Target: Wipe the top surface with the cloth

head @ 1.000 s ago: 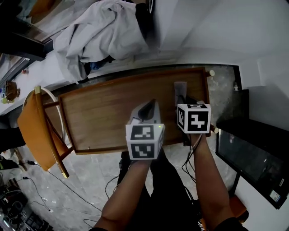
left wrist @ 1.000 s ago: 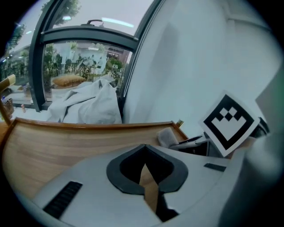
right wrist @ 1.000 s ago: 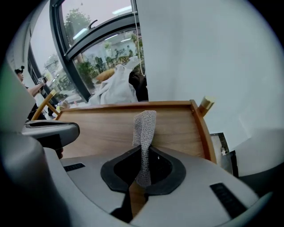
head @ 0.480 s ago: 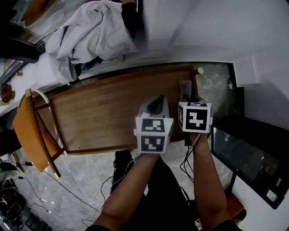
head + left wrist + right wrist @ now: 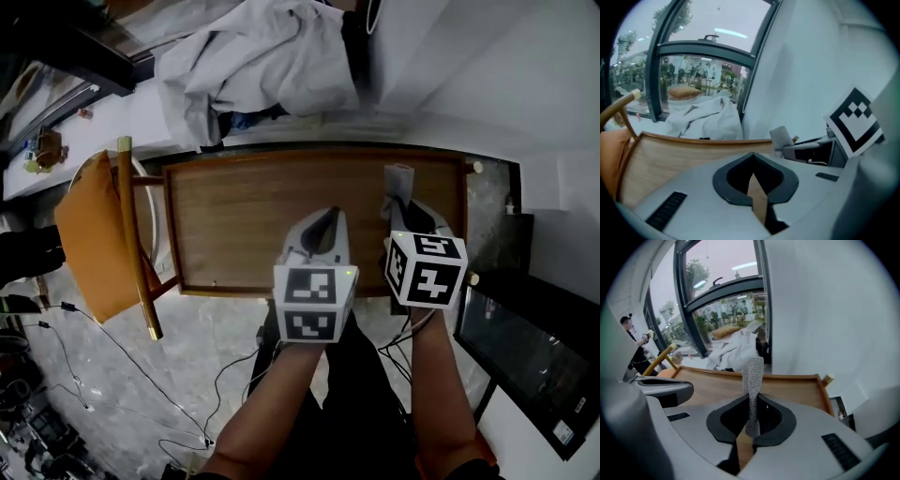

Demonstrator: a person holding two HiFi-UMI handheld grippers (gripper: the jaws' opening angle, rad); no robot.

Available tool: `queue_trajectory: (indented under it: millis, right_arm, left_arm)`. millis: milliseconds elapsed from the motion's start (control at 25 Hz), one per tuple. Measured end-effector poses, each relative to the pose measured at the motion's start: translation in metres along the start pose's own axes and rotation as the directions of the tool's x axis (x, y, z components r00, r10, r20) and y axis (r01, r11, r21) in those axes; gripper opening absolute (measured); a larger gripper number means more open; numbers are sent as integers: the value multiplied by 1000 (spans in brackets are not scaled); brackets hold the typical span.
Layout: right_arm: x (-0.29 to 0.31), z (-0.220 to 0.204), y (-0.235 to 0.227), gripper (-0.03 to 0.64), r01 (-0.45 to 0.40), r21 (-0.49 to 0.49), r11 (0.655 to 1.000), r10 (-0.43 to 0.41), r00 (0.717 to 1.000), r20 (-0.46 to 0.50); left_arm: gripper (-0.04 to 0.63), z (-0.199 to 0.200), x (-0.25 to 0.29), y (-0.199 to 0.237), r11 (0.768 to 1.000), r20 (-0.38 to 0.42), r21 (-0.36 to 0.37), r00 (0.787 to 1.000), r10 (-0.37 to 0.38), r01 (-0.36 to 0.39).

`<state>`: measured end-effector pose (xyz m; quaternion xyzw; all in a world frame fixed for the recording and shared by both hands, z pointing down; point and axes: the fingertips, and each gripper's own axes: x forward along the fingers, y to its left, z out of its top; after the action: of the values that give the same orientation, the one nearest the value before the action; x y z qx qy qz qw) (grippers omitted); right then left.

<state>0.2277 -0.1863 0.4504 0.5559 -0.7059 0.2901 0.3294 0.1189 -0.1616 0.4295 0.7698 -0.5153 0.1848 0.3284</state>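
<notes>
Right gripper (image 5: 750, 400) is clamped on the cloth (image 5: 753, 373), a narrow grey mesh strip pinched at its lower end. The strip's long axis runs straight along the jaws, and its free end rises up and away from the gripper toward the far edge of the wooden table (image 5: 244, 220). The tip curls over slightly at the top.

From the head view, that puts the cloth over the table's right end, just inside its right rail. It reaches out ahead of the gripper across the boards, and the gripper's body sits behind it toward the table's near edge.

Left gripper (image 5: 752, 157) has its jaws closed together with nothing between them; only a sliver of wood shows through behind the tips. It hovers over the near edge of the table, around the middle of its length, just beside the right gripper.

An orange chair (image 5: 89, 234) sits at the table's left end. A rumpled white heap of fabric (image 5: 262, 61) lies beyond the table's far edge.
</notes>
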Motion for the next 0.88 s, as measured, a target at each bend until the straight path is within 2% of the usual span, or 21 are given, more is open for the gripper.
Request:
queue_trajectory:
  millis: [160,400,600,880]
  right_arm:
    - [19,15,120,37,-145,-54,988,146,989,16]
    - [35,-2,279,37,-317,-69,946,315,948,-34]
    - [48,-23,350,37,-369,-48,928,365,928,-69]
    - [65,-50,404,37,-407,-37,913,399,907,-133]
  left_arm:
    - [11,7,-59,81,994,37,-34,994,105,-104]
    - [11,9,-147,184,974,100,-95,972,213,-204]
    - [11,17,-193,224,971,149,-107,962,227,-213]
    - [11,18,-218,254,972,170,-105,959,227,-212]
